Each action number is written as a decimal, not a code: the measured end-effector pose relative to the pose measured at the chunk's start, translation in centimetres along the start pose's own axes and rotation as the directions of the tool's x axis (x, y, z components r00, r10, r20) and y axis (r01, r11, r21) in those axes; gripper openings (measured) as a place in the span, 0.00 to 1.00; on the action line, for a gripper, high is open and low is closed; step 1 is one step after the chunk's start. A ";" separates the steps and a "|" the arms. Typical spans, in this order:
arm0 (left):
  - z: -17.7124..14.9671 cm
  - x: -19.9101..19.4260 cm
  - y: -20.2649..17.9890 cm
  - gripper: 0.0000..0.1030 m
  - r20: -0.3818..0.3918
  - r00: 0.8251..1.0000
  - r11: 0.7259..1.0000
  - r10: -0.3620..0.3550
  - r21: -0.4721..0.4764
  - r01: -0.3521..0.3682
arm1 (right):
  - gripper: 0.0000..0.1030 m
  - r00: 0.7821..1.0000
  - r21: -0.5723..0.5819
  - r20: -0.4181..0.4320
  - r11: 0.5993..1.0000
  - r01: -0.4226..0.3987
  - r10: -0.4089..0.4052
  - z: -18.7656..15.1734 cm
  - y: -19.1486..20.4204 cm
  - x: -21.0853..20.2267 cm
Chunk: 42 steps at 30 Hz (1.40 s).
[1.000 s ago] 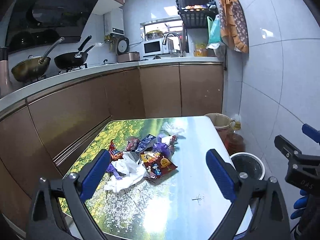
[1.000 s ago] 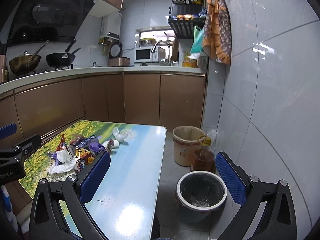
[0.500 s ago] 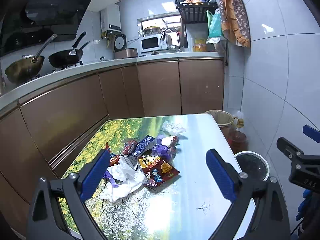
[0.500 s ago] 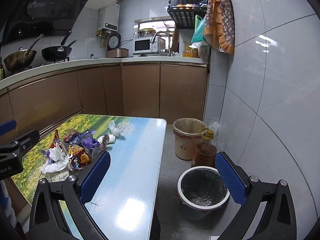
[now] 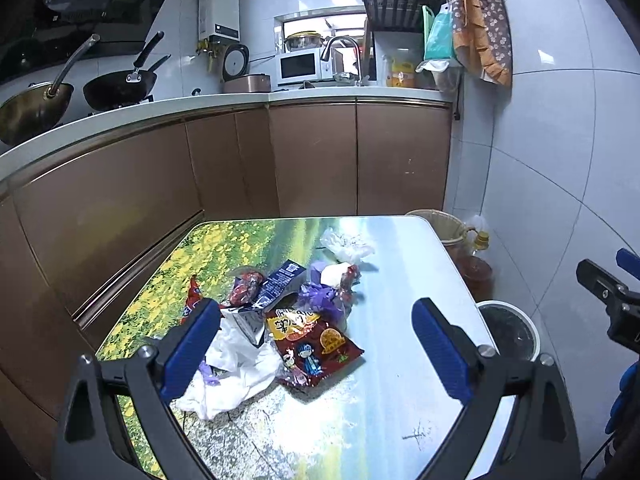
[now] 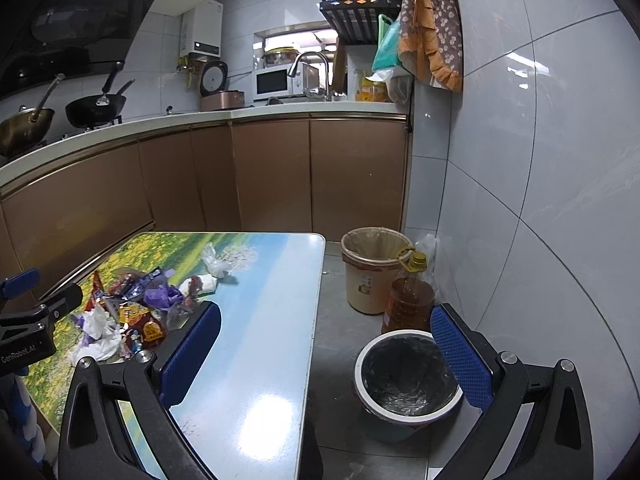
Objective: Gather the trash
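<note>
1. Left tool [image 5: 316, 344]: jaws wide apart, holding nothing, above desk [image 5: 384, 400].
2. Right tool [image 6: 326, 346]: jaws wide apart, empty.
3. Wrappers [image 5: 280, 312]: heaped on desk, ahead of left tool, toward its left finger.
4. Bin [image 6: 404, 380]: on floor, between right tool's fingers.

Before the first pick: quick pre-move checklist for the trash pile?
1. Left tongs open, nothing held: ok.
2. Right tongs open, nothing held: ok.
3. Trash pile on the table, ahead of the left tongs: ok.
4. Red snack wrapper on top of the pile, unobstructed: ok.
5. Black-lined bin on the floor beside the table, mouth open: ok.
6. Whether the pile's pieces are tangled together: cannot tell.
</note>
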<state>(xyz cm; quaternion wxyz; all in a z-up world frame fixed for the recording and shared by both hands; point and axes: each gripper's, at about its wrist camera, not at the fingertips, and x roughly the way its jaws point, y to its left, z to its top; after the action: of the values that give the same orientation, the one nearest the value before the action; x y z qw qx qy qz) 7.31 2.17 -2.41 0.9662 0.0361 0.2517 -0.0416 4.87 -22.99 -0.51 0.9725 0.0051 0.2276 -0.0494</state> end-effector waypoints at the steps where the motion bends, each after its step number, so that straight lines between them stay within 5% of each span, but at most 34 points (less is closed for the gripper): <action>1: 0.0 0.4 0.0 0.94 -0.004 1.000 1.000 -0.002 -0.002 0.002 | 1.00 1.000 -0.002 -0.005 1.000 0.003 -0.003 0.0 0.0 0.4; 16: -0.5 5.0 1.0 0.94 -0.051 0.996 0.997 -0.071 -0.046 0.068 | 1.00 0.998 -0.026 -0.061 0.999 0.019 -0.020 -0.3 0.8 4.7; 25: -2.7 5.3 6.6 0.94 -0.071 0.996 0.993 -0.052 -0.109 0.044 | 0.99 0.981 -0.114 -0.146 0.983 -0.147 0.130 -0.6 5.0 8.1; 28: -4.5 5.1 9.0 0.94 -0.113 0.993 0.994 -0.026 -0.106 0.013 | 0.89 0.954 -0.123 -0.206 0.962 -0.244 0.216 -1.0 7.2 9.8; 33: -8.0 6.1 12.4 0.93 -0.231 0.973 0.992 0.010 -0.123 -0.039 | 0.67 0.866 -0.114 -0.330 0.894 -0.433 0.377 -2.5 11.8 12.7; 35: -9.0 6.5 13.8 0.93 -0.267 0.964 0.985 -0.016 -0.170 -0.031 | 0.65 0.803 -0.077 -0.391 0.853 -0.516 0.450 -3.4 13.7 14.2; 38: -9.5 7.1 15.1 0.93 -0.291 0.955 0.975 -0.056 -0.220 -0.009 | 0.64 0.740 -0.047 -0.442 0.810 -0.584 0.507 -4.1 15.7 15.7; 42: -9.7 7.8 15.1 0.93 -0.296 0.953 0.980 -0.066 -0.199 0.006 | 0.64 0.694 -0.043 -0.482 0.776 -0.629 0.535 -5.0 17.7 17.1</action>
<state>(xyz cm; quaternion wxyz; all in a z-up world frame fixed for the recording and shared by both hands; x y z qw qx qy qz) 10.92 17.53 -13.98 0.9145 -0.0576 0.3996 -0.0283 19.67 -6.78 -12.80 0.8538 -0.0114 0.4331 0.2888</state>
